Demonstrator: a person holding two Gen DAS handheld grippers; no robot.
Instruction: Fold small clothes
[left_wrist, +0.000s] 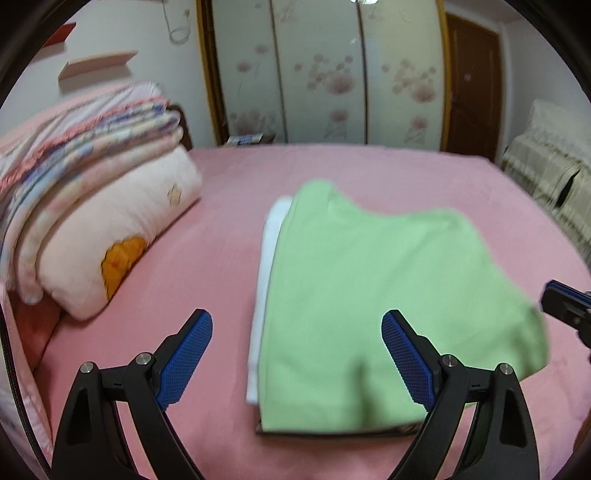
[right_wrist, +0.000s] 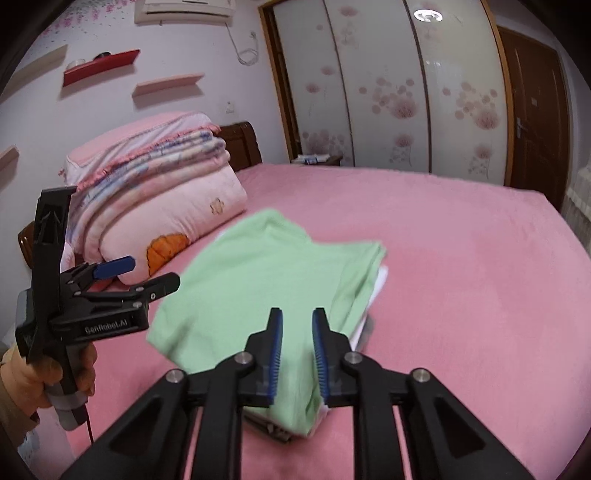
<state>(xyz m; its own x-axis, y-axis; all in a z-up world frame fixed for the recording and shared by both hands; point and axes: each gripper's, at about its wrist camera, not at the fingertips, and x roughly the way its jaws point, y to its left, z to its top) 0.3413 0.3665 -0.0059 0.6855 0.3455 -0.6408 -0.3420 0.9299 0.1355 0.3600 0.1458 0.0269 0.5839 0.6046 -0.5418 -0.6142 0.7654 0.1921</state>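
Observation:
A light green garment (left_wrist: 369, 295) (right_wrist: 258, 277) lies folded on top of a small stack on the pink bed (right_wrist: 461, 295). A white folded piece (left_wrist: 266, 258) (right_wrist: 380, 280) sticks out under it, and a dark layer (right_wrist: 273, 428) shows at the stack's near edge. My left gripper (left_wrist: 295, 319) (right_wrist: 147, 275) hovers wide open over the stack's near left side, with nothing between its blue pads. My right gripper (right_wrist: 297, 317) (left_wrist: 554, 295) is above the near right corner. Its jaws are almost together with a narrow gap, and no cloth is pinched.
Folded quilts and a pink pillow (left_wrist: 92, 184) (right_wrist: 155, 192) are piled at the head of the bed on the left. A flowered wardrobe (right_wrist: 388, 92) and a brown door stand behind. A person's hand (right_wrist: 55, 373) holds the left gripper's handle.

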